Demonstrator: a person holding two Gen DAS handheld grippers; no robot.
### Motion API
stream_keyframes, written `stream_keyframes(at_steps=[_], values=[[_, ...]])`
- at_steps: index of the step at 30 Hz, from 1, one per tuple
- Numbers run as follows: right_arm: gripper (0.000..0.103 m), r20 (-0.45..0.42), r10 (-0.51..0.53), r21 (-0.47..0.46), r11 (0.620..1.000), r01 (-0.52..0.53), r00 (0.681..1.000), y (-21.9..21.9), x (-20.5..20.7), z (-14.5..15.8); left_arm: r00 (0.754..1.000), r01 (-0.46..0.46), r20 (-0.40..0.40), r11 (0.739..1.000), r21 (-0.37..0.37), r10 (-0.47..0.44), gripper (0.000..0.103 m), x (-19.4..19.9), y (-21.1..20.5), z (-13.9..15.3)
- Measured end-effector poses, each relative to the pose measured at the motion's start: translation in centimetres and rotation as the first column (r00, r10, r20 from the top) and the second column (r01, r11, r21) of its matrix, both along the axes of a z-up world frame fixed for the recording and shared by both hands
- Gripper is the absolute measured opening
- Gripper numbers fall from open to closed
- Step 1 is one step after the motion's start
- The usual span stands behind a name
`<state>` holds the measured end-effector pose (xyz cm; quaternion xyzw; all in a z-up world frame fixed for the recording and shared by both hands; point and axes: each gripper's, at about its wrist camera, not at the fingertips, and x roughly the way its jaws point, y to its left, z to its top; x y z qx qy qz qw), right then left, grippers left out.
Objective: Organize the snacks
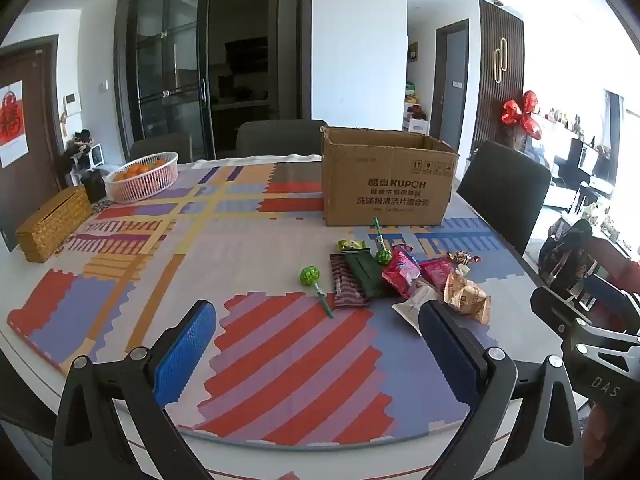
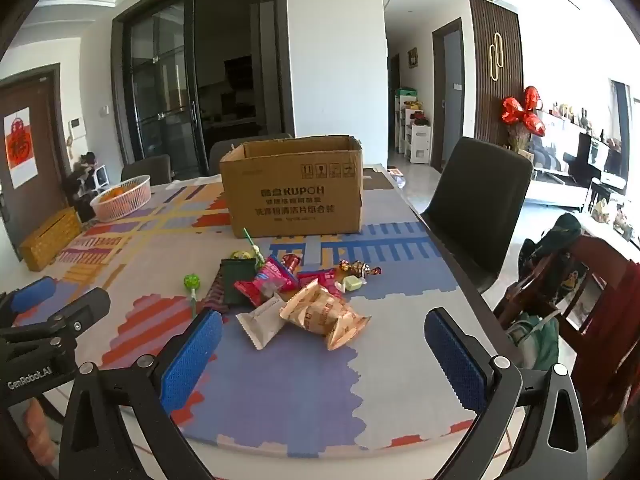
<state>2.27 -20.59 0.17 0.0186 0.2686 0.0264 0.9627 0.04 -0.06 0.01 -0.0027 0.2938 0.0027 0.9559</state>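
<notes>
A pile of wrapped snacks lies on the patterned table in front of an open cardboard box (image 1: 388,178) (image 2: 294,192). The pile holds a tan crinkled bag (image 2: 324,314) (image 1: 468,294), a white packet (image 2: 262,320), a pink packet (image 2: 268,284) (image 1: 400,270), a dark green bar (image 1: 364,272) and a green lollipop (image 1: 310,276) (image 2: 191,282). My left gripper (image 1: 320,344) is open and empty, near the table's front edge, short of the lollipop. My right gripper (image 2: 324,348) is open and empty, just short of the tan bag.
A white basket of oranges (image 1: 144,176) (image 2: 122,198) and a woven box (image 1: 52,224) stand at the table's far left. Dark chairs (image 2: 480,208) stand along the far and right sides. A red wooden chair with bags (image 2: 580,280) stands at the right.
</notes>
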Motion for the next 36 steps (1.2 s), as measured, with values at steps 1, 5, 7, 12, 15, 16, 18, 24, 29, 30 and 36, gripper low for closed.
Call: stream_keyframes(at_steps=[1, 5, 7, 12, 15, 16, 18, 24, 29, 30, 36], values=[[0.102, 0.014, 0.003, 0.001, 1.0, -0.003, 1.0, 0.0, -0.1, 0.0, 1.0, 0.0, 0.001, 1.0, 0.001, 0.0, 0.103, 0.0, 0.0, 0.0], [0.102, 0.007, 0.001, -0.004, 1.0, -0.001, 1.0, 0.0, -0.1, 0.1, 1.0, -0.011, 0.007, 1.0, 0.009, 0.011, 0.103, 0.2, -0.3, 0.1], [0.102, 0.009, -0.002, -0.004, 1.0, 0.002, 1.0, 0.0, -0.2, 0.1, 1.0, -0.01, 0.019, 1.0, -0.004, 0.01, 0.103, -0.3, -0.1, 0.5], [0.102, 0.012, 0.001, -0.001, 1.0, -0.001, 1.0, -0.1, -0.3, -0.2, 0.999, -0.004, 0.032, 1.0, -0.008, 0.004, 0.103, -0.4, 0.2, 0.8], [0.102, 0.011, 0.002, 0.0, 1.0, -0.002, 1.0, 0.1, -0.2, 0.3, 0.999, -0.003, 0.037, 1.0, -0.01, 0.003, 0.103, -0.4, 0.3, 0.9], [0.102, 0.011, 0.002, 0.001, 1.0, -0.002, 1.0, 0.1, -0.2, 0.3, 0.999, -0.001, 0.042, 1.0, -0.01, 0.002, 0.103, -0.8, 0.3, 0.8], [0.102, 0.014, 0.005, -0.003, 1.0, -0.005, 1.0, 0.2, -0.4, 0.5, 0.999, 0.001, 0.042, 1.0, -0.012, -0.001, 0.103, -0.8, 0.3, 0.7], [0.102, 0.016, 0.004, -0.004, 1.0, -0.004, 1.0, 0.3, -0.4, 0.6, 0.999, 0.002, 0.042, 1.0, -0.011, -0.002, 0.103, -0.8, 0.3, 0.8], [0.102, 0.019, 0.006, -0.004, 1.0, -0.006, 1.0, 0.3, -0.4, 0.4, 0.999, 0.003, 0.043, 1.0, -0.01, -0.003, 0.103, -0.8, 0.3, 0.8], [0.102, 0.018, 0.006, -0.004, 1.0, -0.006, 1.0, 0.3, -0.4, 0.5, 0.999, 0.002, 0.044, 1.0, -0.011, -0.002, 0.103, -0.8, 0.3, 0.8], [0.102, 0.02, 0.005, -0.003, 1.0, -0.005, 1.0, 0.3, -0.5, 0.3, 0.999, 0.005, 0.042, 1.0, -0.011, -0.004, 0.103, -0.9, 0.2, 0.8]])
